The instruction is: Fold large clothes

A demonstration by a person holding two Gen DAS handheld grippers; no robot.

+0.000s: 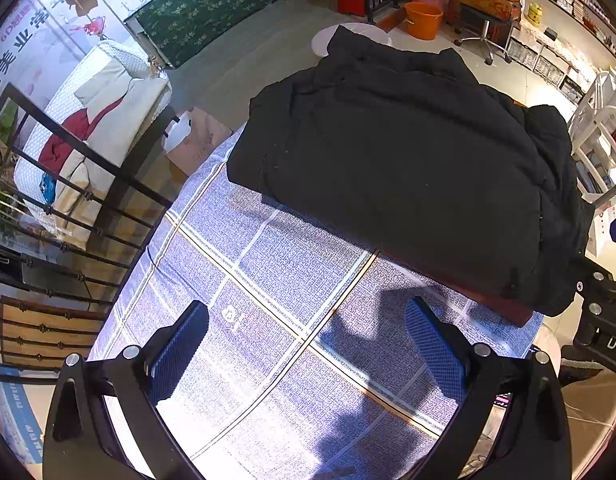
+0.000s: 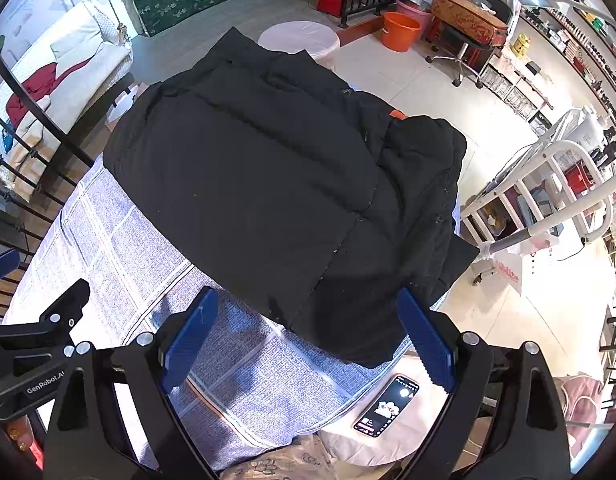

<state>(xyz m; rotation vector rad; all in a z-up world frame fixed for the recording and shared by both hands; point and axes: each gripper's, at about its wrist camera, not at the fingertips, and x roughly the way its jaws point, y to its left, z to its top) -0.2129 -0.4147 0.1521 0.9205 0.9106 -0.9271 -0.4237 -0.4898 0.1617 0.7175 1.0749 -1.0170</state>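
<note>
Lying folded on the far bench (image 1: 267,280) — black jacket (image 1: 408,168). Hovering near, spread wide, gripping nothing — left hand-held gripper (image 1: 308,344), right hand-held gripper (image 2: 308,340).

The jacket (image 2: 267,184) is black quilted cloth, matt and puffy, with stitched seams and a little pale lint on it. Under it lies a checked cloth (image 1: 267,320) of woven blue-and-white fabric with a fine, grainy print. The left tongs (image 1: 308,344) and the right tongs (image 2: 308,344) have matt black plastic arms with bright metal screw heads, and their blue pads (image 1: 436,344) carry a fine cross-hatched grip texture (rubber, by the look of it). A phone (image 2: 388,406) shows a glossy lit glass screen. The floor (image 2: 408,76) is smooth, pale, shiny tile. The orange bucket (image 2: 400,30) looks like smooth plastic. The railing (image 1: 67,216) is dark painted metal.
</note>
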